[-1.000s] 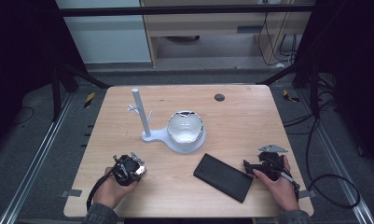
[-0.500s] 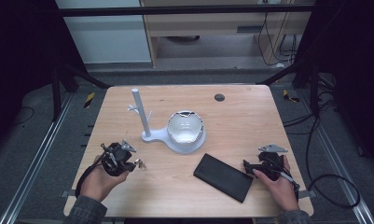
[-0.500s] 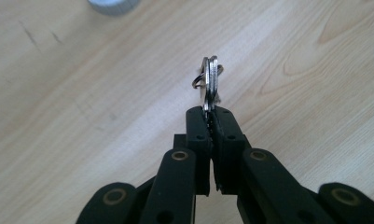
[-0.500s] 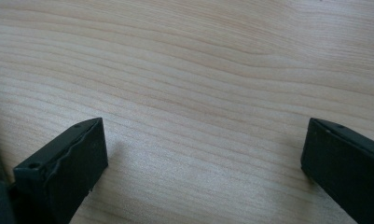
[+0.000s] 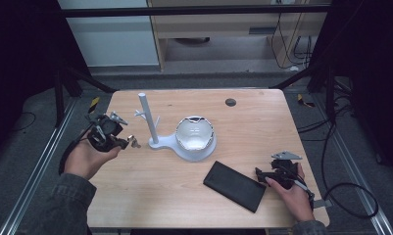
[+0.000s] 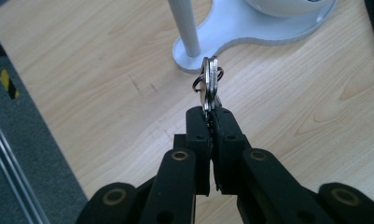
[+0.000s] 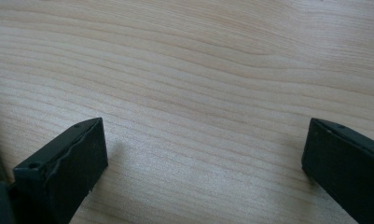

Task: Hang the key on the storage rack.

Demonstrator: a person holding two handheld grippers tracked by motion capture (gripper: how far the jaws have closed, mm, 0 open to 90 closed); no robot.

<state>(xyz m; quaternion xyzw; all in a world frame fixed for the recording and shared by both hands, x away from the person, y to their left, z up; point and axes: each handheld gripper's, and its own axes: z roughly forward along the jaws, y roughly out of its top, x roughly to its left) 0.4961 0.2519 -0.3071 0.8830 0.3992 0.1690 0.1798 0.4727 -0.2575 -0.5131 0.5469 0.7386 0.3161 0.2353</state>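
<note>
My left gripper (image 5: 121, 140) (image 6: 211, 114) is shut on a bunch of keys (image 6: 209, 84) on a ring, held just above the table at its left side. The keys (image 5: 132, 142) hang a short way left of a white stand (image 5: 147, 120) with an upright post and small side pegs. The stand's base also carries a white bowl (image 5: 195, 133). The post's foot (image 6: 188, 56) lies just beyond the keys in the left gripper view. My right gripper (image 5: 261, 174) (image 7: 203, 149) rests open near the front right, jaws wide apart over bare wood.
A flat black case (image 5: 234, 186) lies on the wooden table (image 5: 262, 127) just left of the right gripper. A small dark disc (image 5: 230, 102) sits near the far edge. Cables trail on the floor (image 5: 346, 196) at the right.
My left gripper has lifted with the keys and moved away from the front edge toward the far left, stopping beside the white stand's post. The right gripper has stayed in place.
</note>
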